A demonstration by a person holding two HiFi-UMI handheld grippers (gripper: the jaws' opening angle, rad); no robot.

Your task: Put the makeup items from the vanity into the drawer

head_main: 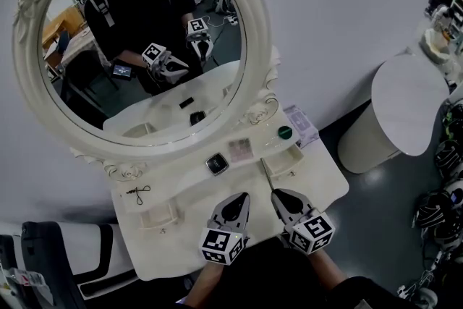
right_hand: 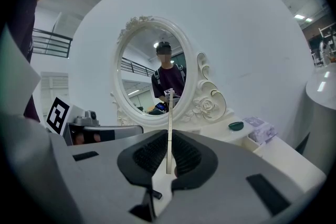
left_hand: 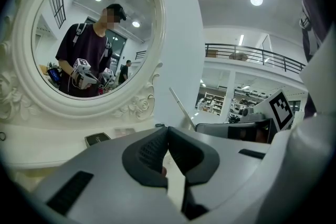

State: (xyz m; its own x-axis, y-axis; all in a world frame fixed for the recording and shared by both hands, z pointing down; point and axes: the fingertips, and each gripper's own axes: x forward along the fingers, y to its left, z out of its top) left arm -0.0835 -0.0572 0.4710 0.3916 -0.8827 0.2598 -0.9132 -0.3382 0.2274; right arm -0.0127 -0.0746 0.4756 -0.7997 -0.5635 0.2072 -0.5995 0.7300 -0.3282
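Note:
My right gripper (head_main: pixel 277 194) (right_hand: pixel 169 153) is shut on a thin pale makeup stick (head_main: pixel 267 174) (right_hand: pixel 169 123), which stands up out of the jaws over the white vanity (head_main: pixel 318 181). Just to its left, my left gripper (head_main: pixel 238 199) (left_hand: pixel 167 153) is shut with nothing in it. In the left gripper view, the stick (left_hand: pixel 181 107) rises beside the right gripper (left_hand: pixel 252 126). On the shelf below the mirror (head_main: pixel 141 47) lie a black compact (head_main: pixel 216 163) (left_hand: pixel 97 138), a pink palette (head_main: pixel 240 150) and a green round item (head_main: pixel 285 132) (right_hand: pixel 235 125). Small open drawers sit at the left (head_main: pixel 159 215) and right (head_main: pixel 287 158).
A lavender box (head_main: pixel 300 125) (right_hand: pixel 261 128) stands at the shelf's right end. An eyelash curler (head_main: pixel 139 192) lies on the vanity's left side. A round white side table (head_main: pixel 405 108) stands to the right, with dark gear (head_main: pixel 438 206) on the floor beyond it. A chair (head_main: pixel 43 257) is at the lower left.

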